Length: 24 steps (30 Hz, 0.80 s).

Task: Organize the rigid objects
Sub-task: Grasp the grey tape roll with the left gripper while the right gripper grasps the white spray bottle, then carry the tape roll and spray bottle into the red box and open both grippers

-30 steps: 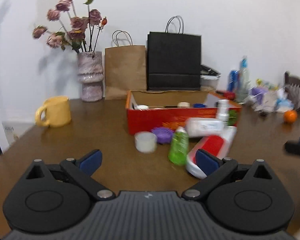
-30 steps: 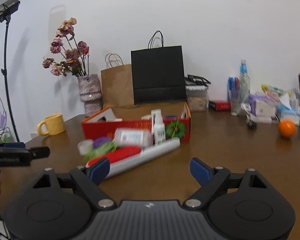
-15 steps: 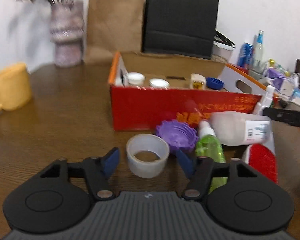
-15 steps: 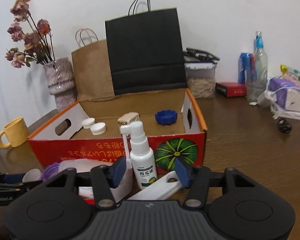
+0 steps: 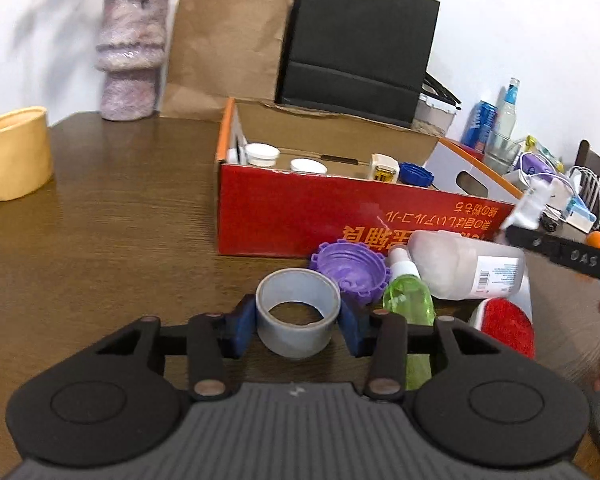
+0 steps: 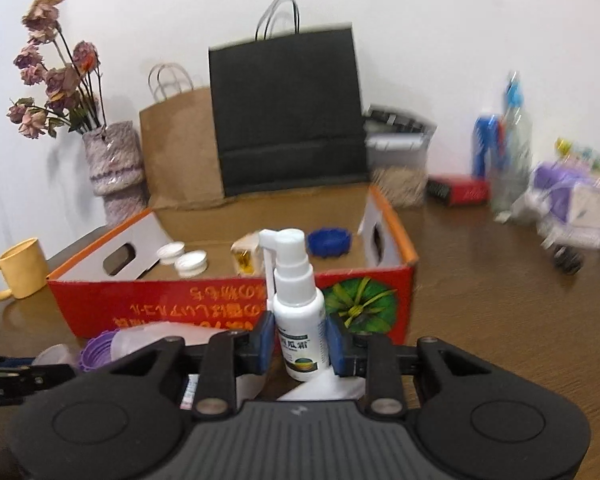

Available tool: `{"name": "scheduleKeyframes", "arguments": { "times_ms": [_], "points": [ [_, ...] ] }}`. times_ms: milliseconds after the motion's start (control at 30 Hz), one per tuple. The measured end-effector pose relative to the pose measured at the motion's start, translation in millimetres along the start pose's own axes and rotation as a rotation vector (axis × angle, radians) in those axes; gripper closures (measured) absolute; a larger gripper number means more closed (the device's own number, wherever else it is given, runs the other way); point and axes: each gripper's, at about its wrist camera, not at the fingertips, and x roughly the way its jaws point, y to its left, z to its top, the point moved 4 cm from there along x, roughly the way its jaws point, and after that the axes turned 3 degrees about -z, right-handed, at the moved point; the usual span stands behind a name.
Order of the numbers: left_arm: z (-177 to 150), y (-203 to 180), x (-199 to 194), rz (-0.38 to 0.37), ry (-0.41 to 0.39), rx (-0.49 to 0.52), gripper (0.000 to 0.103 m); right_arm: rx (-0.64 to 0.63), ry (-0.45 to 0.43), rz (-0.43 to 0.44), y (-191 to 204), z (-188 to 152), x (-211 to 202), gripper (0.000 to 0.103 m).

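table: dark brown wooden tabletop [image 5: 100,216], runs under both tongs and everything else
box: open red cardboard box with orange-edged flaps [image 5: 340,216], straight ahead of both tongs, just past the loose stuff; a few white caps and a blue ribbed lid [image 6: 329,242] sit inside
bags: black paper bag [image 6: 288,112] and brown paper bag [image 6: 180,144] standing behind the box, far side from the tongs
mug: yellow ceramic mug [image 5: 14,152], well off to the left of the left tongs
jug: translucent white plastic jug lying on its side [image 5: 464,266], ahead-right of the left tongs, touching the box front
left tongs: left gripper [image 5: 298,322] has just been closing, blue pads now pressed on both sides of the grey translucent tape roll [image 5: 298,316], which stands on the table
right tongs: right gripper [image 6: 301,346] has just been closing too, pads tight on the small white spray bottle with a nozzle [image 6: 298,308], upright, right in front of the box wall
in the way: purple ribbed plastic lid [image 5: 350,266] touching the roll's far side, green spray bottle [image 5: 408,304] lying just beside the left tongs' right finger
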Motion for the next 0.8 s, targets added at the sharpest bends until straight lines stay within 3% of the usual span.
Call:
{"name": "scheduleKeyframes", "arguments": {
  "times_ms": [167,367,633,800],
  "points": [
    [-11.4,-21.9,-63.6,0.090,-0.146,0.082,0.059,-0.027,-0.133,-0.043,-3.5,8.5,-67.3,0.076],
    [-38.3,-48.9,-167.4,0.110,-0.276,0.039,0.059,-0.022,-0.244,-0.007,0.3,-12.1,-171.1,0.076],
    [-88.9,-82.6,-249.2,0.075,-0.308,0.042,0.059,-0.020,-0.208,0.055,17.9,-84.0,-273.0,0.076],
    [-105.6,-96.4,-281.6,0.065,-0.346,0.059,0.059,-0.026,-0.234,0.076,22.3,-101.8,-313.2,0.076]
  ]
}}
